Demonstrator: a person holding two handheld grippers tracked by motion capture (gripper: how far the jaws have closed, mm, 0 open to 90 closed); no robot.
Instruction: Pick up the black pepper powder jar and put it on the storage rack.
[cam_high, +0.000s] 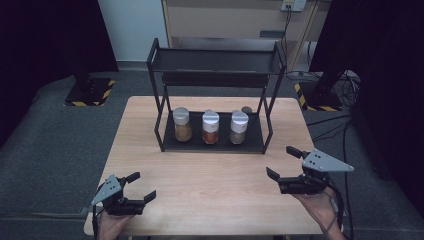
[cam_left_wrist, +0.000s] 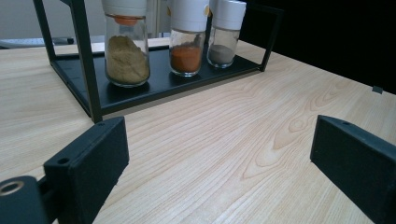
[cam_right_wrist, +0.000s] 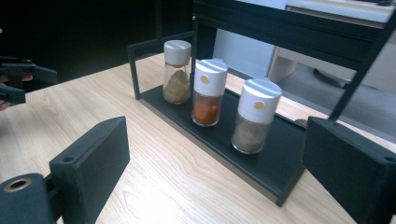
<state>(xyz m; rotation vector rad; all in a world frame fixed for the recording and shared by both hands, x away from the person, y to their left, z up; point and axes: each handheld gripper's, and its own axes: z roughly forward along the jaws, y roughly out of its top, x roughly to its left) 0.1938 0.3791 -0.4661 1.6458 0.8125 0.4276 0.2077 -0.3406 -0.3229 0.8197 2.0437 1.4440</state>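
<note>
Left gripper (cam_high: 137, 186): held at the near left edge of the desk (cam_high: 210, 200), jaws spread wide, nothing gripped
Right gripper (cam_high: 283, 161): held at the near right of the desk, jaws likewise wide apart and empty; bare wood is seen between them in the right gripper view
Rack (cam_high: 215, 145): a black two-tier frame placed at the far middle of the desk; the upper shelf is seen bare
Yellow-brown spice jar (cam_high: 181, 125): stood upright at the left of the rack's lower tray, silver cap on
Red spice jar (cam_high: 210, 128): stood upright in the middle of the tray, white cap on, close beside its neighbours
Grey spice jar (cam_high: 238, 127): stood upright at the right of the tray, white cap on
Small round object (cam_high: 246, 109): partly seen behind the rack on the right; what it is cannot be told
Progress: judged to be at the very start; no jar is touched, and both grippers are well apart from the rack
Left to do: a jar is yet to be approached, closed on and lifted from the tray; all handling appears to remain
</note>
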